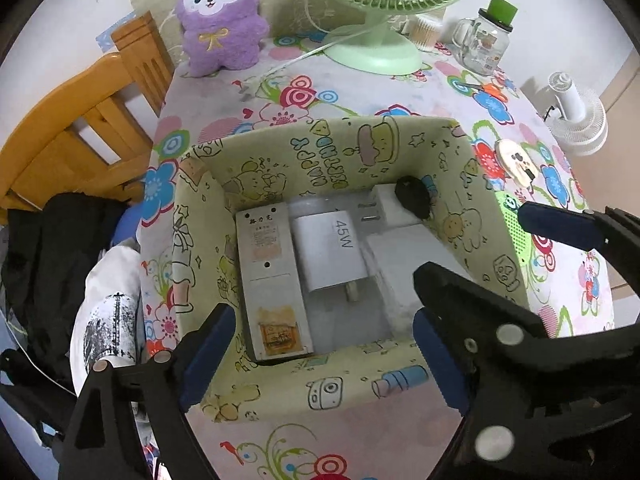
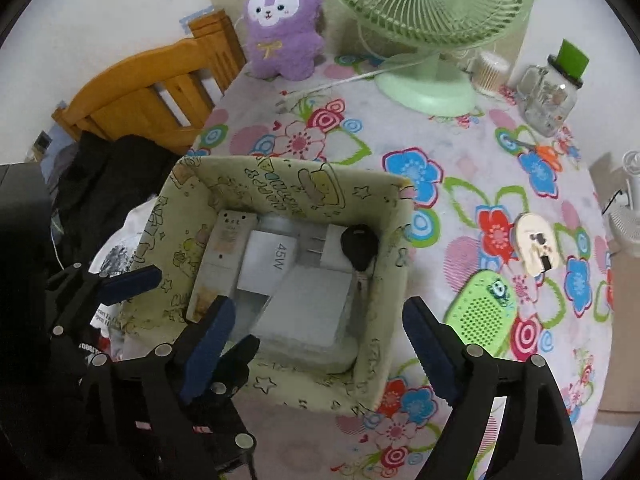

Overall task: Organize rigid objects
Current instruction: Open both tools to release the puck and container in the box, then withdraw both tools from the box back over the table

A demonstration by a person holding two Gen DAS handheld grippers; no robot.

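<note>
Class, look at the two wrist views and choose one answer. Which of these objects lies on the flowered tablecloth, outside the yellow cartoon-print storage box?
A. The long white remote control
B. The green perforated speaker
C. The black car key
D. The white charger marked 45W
B: the green perforated speaker lies on the flowered tablecloth right of the storage box, while the 45W charger, black car key and remote control lie inside it.

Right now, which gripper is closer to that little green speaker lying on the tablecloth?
Right. The right gripper hangs open over the storage box's near right corner, beside the green speaker. The left gripper hangs open over the box's left side, farther away.
</note>
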